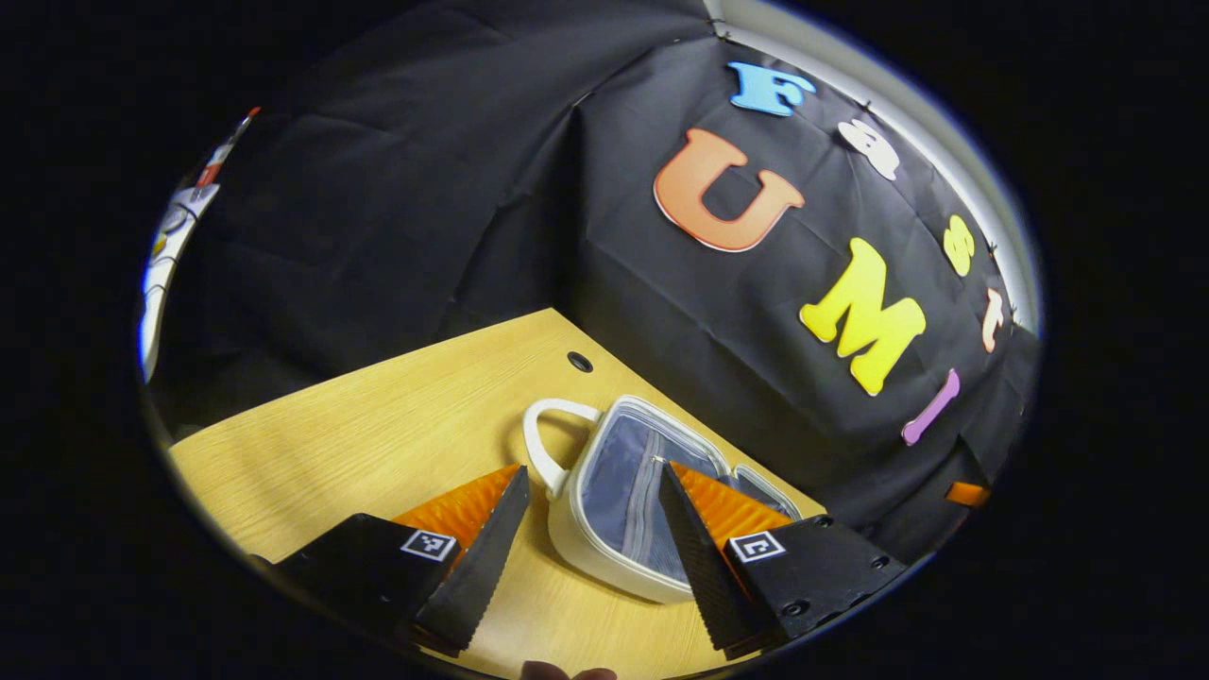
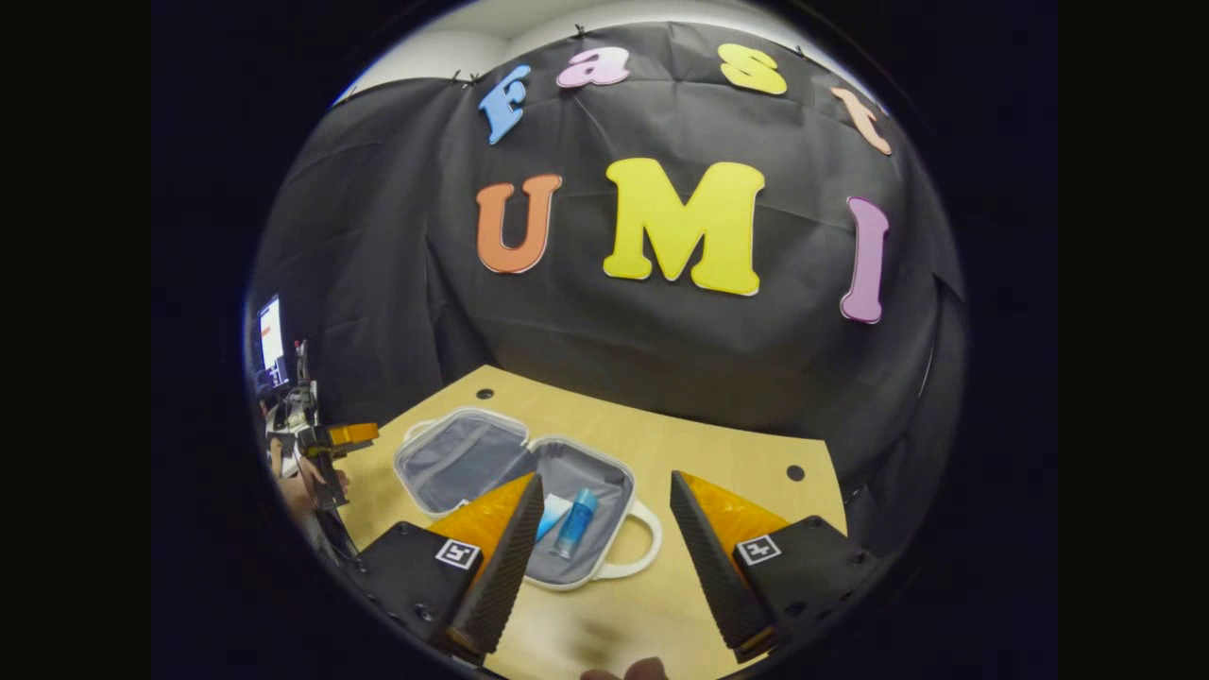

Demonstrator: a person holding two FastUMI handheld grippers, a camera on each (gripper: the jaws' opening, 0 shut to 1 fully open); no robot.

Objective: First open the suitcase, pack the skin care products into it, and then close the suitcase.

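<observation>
The suitcase (image 2: 515,491) lies open on the table (image 2: 718,453), its two halves side by side, with the booth wall behind the table. In the right gripper view, a bottle (image 2: 575,522) lies inside the half that carries the handle (image 2: 638,548), with a second item (image 2: 551,516) just beside it on its left. The other half lies further left. The left gripper (image 2: 331,449) hangs off the table's left edge.

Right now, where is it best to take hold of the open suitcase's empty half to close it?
Probably the free outer rim of the empty half, opposite the hinge. It lies flat beside the half holding the blue tube, so the open left claw could lift it from outside.
</observation>
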